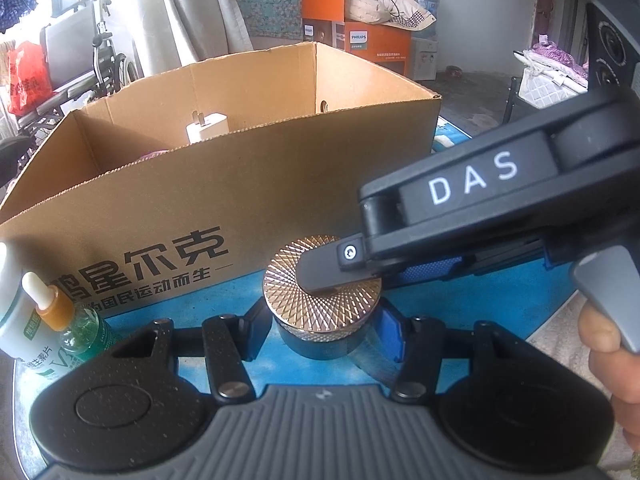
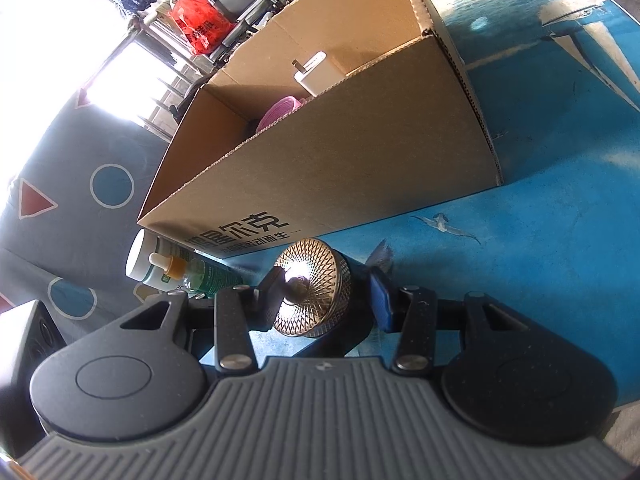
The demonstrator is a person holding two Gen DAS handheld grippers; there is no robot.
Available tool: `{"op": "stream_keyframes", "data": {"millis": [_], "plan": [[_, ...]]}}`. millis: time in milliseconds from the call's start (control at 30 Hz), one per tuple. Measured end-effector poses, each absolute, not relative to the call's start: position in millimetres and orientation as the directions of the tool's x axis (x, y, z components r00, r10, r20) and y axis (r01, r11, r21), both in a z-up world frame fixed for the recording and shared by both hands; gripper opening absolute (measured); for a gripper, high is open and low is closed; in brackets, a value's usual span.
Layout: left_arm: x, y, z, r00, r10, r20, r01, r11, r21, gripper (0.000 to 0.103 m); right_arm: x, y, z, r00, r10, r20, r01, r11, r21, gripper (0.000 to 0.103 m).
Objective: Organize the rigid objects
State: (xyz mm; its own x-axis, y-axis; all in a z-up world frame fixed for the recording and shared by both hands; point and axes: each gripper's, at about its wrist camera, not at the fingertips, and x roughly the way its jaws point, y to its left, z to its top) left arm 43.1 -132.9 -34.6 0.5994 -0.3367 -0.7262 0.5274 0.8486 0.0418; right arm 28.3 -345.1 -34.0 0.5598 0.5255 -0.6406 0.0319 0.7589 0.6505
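Left wrist view: A small dark jar w/ a gold lid (image 1: 340,308) stood on the blue table (image 1: 240,292), near the table's front edge & just in front of the cardboard box (image 1: 240,184). The left gripper (image 1: 324,328) had its two fingers on each side of the jar's dark body. Both looked pressed on it, so it seemed to hold the jar. The right gripper (image 1: 360,276) came in from the right side. One black finger lay across the lid's top. I couldn't tell if it was pinching the lid or only touching it. Inside the box sat a white charger plug (image 1: 208,128). By the table's left edge stood a white bottle (image 1: 16,312), a dropper bottle (image 1: 52,304) & a green bottle (image 1: 86,328).

Right wrist view: The jar (image 2: 316,280) sat between the right gripper's (image 2: 324,304) fingers. The left finger touched the lid, but there looked to be a dark gap by the blue pad. A pink thing (image 2: 276,110) lay in the box (image 2: 340,152) beside the plug (image 2: 316,74).

Doing it well, I think: the jar most likely goes in the box next. Keep the L grip firm on the body, not the shiny lid, which may slip. Get the R finger off the top first. Lift high enough to clear the box wall, then set it down beside the plug.
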Motion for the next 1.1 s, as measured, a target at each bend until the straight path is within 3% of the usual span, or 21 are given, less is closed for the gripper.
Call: {"op": "stream_keyframes", "data": {"millis": [367,767,1100], "plan": [[20.5,-127.7,4.2,0.675,-0.332,-0.659,0.497,0.864,0.074,0.057,9.1,-343.3,5.2,0.607,0.534,-0.588,-0.042,0.761,0.647,0.044],[38.5,-128.1,71.7,0.746,-0.337,-0.575,0.447,0.893,0.056,0.057,14.8,-341.9,89.0,0.666,0.535,-0.52,-0.188,0.795,0.576,0.045],[130.6,-155.6,74.7,0.682,-0.328,-0.654,0.407,0.913,-0.033,0.057,102.5,-359.0,115.4,0.6,0.53,-0.598,-0.211,0.827,0.521,0.045]]}}
